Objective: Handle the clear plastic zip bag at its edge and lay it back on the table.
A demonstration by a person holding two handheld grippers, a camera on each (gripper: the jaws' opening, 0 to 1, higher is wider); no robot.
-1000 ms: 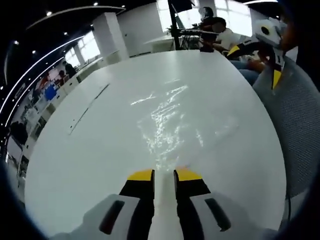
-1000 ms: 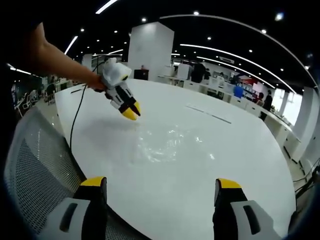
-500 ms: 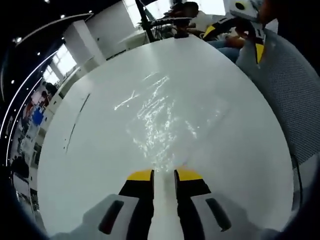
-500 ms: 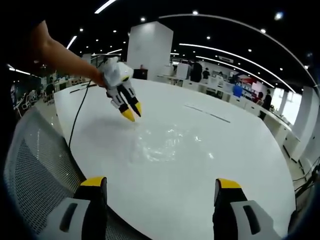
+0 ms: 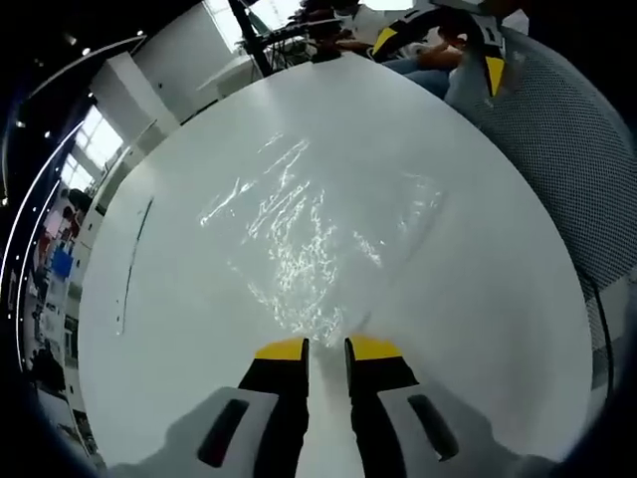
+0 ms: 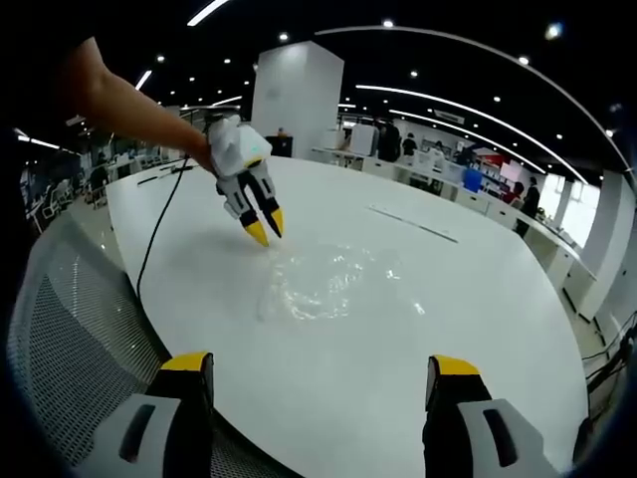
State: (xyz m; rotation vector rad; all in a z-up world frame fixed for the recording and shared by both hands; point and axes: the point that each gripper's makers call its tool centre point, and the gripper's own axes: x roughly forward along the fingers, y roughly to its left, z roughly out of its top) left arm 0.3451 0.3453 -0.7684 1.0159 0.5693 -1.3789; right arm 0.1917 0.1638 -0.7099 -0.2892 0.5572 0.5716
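Note:
The clear plastic zip bag (image 6: 328,284) lies crinkled and glinting on the white round table (image 6: 478,329). In the left gripper view the bag (image 5: 299,229) spreads out ahead of my left gripper (image 5: 326,349). Its yellow-tipped jaws stand almost together, pinching the bag's near edge. In the right gripper view a person's hand holds this left gripper (image 6: 267,231) tips-down at the bag's left corner. My right gripper (image 6: 318,366) stands open near the table's front edge, well short of the bag, with nothing between its jaws. It also appears far off as the right gripper (image 5: 438,55).
A grey mesh chair (image 6: 70,329) sits against the table's rim beside my right gripper; the chair (image 5: 557,149) is at the right of the left gripper view. A black cable (image 6: 154,244) trails from the left gripper. A thin strip (image 6: 413,224) lies beyond the bag.
The left gripper has shifted a little toward the table's middle and tipped steeper, still on the bag's edge; the bag has bunched up slightly. The right gripper has stayed put and open.

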